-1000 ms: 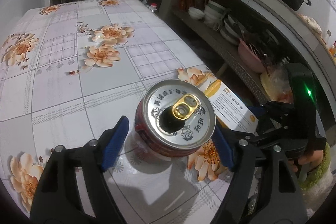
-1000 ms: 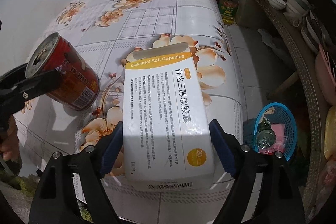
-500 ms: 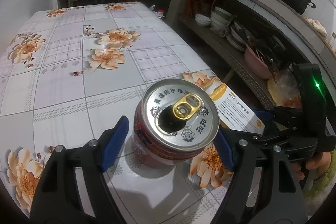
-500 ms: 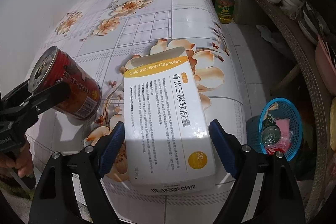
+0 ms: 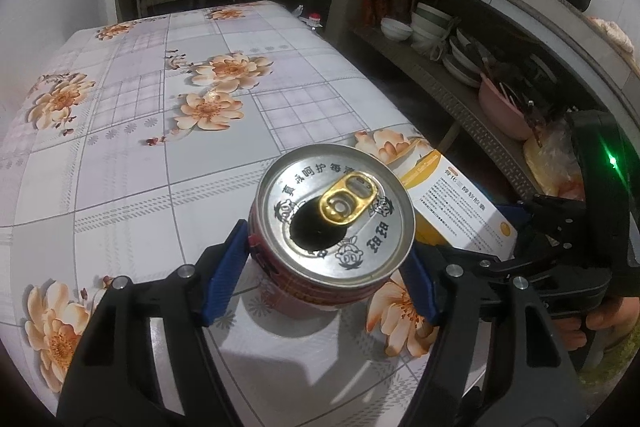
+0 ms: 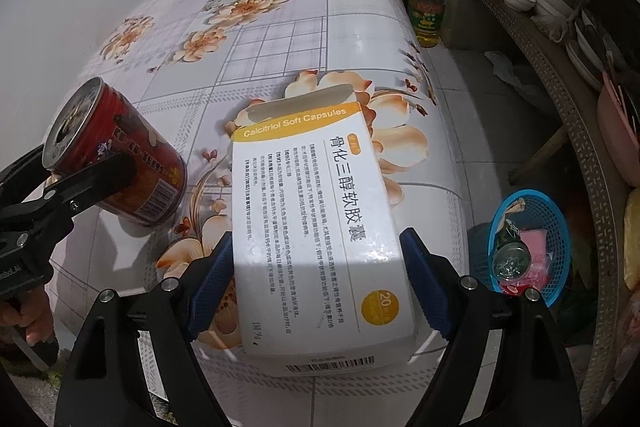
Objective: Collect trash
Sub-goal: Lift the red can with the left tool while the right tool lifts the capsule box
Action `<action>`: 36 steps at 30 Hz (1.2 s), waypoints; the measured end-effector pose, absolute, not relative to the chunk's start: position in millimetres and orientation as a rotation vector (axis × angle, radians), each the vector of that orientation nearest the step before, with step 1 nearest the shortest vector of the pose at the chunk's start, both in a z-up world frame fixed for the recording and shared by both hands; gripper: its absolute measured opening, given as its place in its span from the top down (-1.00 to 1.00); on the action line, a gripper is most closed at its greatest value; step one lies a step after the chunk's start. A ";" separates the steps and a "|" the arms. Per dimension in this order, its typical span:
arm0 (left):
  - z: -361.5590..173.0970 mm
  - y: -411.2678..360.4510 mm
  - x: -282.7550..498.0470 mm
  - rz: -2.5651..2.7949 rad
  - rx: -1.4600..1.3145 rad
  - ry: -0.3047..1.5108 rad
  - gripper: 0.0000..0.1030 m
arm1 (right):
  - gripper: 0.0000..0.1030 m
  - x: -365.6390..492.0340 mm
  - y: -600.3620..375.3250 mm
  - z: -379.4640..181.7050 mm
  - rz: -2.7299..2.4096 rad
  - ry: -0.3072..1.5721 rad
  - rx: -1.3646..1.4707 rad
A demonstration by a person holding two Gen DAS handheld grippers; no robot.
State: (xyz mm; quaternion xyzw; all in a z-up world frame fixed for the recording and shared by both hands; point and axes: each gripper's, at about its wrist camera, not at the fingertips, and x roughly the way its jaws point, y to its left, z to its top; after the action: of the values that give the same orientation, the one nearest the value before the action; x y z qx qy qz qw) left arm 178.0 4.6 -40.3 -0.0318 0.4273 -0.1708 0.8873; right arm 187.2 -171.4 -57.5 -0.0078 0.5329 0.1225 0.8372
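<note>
Your left gripper is closing on the red opened aluminium drink can, pads just meeting its wall. Your right gripper sits spread around the white-and-yellow cardboard capsule box, not pinching. Risk: the can tips or dents under an off-centre squeeze.

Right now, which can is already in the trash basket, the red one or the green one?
The green can is: it lies in the blue basket on the floor. The red can stands on the table, between the closing jaws of the left gripper.
</note>
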 end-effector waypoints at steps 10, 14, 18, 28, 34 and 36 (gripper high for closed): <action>-39.6 3.8 177.5 -0.348 -0.059 0.892 -0.30 | -0.44 187.6 -171.3 -57.5 0.254 1.123 -0.016; -39.4 2.6 176.4 -0.346 -0.039 0.888 -0.30 | -0.44 187.2 -171.5 -56.9 0.257 1.123 -0.010; -38.6 1.3 175.5 -0.344 -0.026 0.886 -0.30 | -0.43 186.5 -171.9 -56.3 0.258 1.121 -0.004; -37.8 0.6 175.0 -0.339 -0.014 0.889 -0.30 | -0.43 186.5 -174.6 -52.6 0.258 1.111 0.011; -32.2 4.7 175.9 -0.351 -0.037 0.878 -0.29 | -0.43 186.1 -178.8 -44.9 0.269 1.091 0.059; -28.2 4.3 177.1 -0.361 -0.039 0.874 -0.29 | -0.43 183.9 -182.0 -40.4 0.272 1.072 0.080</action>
State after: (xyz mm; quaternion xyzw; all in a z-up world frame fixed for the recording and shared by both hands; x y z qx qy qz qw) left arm 177.1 4.3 -28.2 -0.0190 0.4208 -0.1739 0.8901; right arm 183.9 -182.0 -40.4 0.0381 0.5089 0.1289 0.8502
